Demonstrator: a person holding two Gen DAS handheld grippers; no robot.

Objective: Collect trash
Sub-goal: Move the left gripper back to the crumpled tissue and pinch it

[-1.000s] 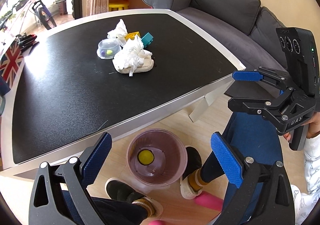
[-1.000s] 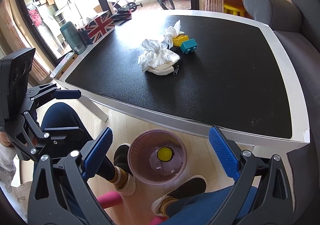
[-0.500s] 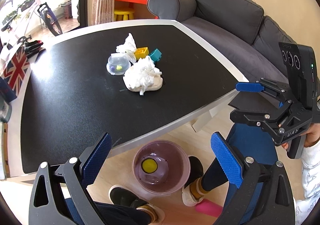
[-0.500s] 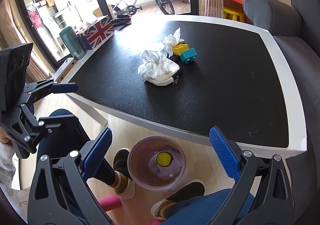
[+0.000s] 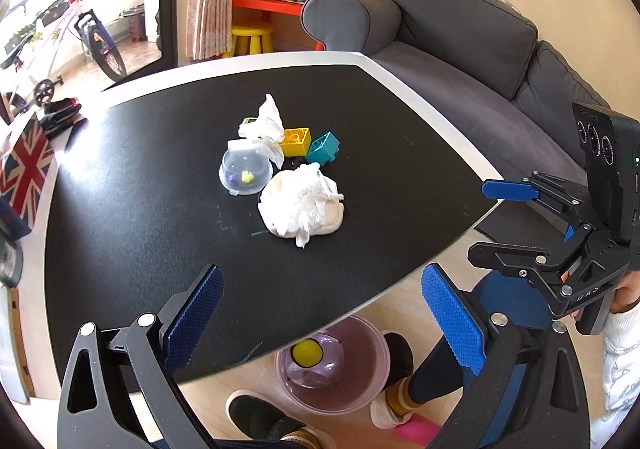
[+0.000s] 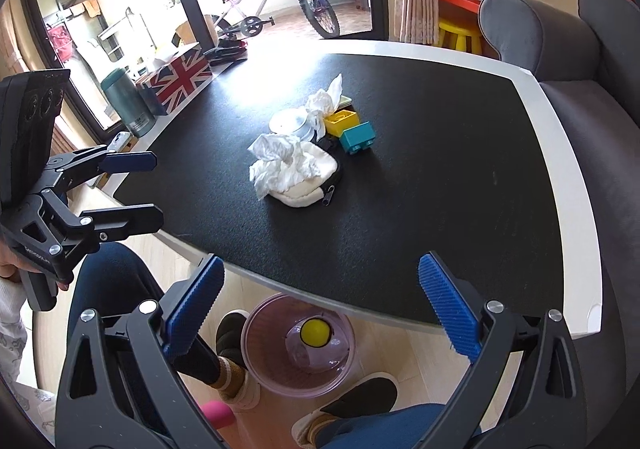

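On the black table (image 5: 132, 233) (image 6: 460, 209) a crumpled white tissue (image 5: 300, 197) (image 6: 280, 163) lies on a cream zip pouch (image 5: 328, 225) (image 6: 316, 185). A second crumpled tissue (image 5: 266, 125) (image 6: 324, 99) sits behind it, beside a clear dome container (image 5: 245, 171) (image 6: 290, 125). Under the table's near edge stands a pink bin (image 5: 336, 365) (image 6: 298, 345) holding a yellow ball (image 5: 306, 353) (image 6: 316, 331). My left gripper (image 5: 320, 313) (image 6: 136, 189) and right gripper (image 6: 320, 313) (image 5: 508, 225) both hang open and empty at the near edge.
A yellow brick (image 5: 295, 141) (image 6: 340, 122) and a teal brick (image 5: 323, 148) (image 6: 358, 137) lie by the tissues. A Union Jack box (image 5: 24, 173) (image 6: 176, 79) and green flask (image 6: 128, 101) stand at the left edge. A grey sofa (image 5: 460, 49) is on the right. A person's legs and shoes (image 6: 236, 361) flank the bin.
Both grippers have risen and moved forward over the table's near edge, so the bin now sits lower and partly under the edge. Nothing was grasped.
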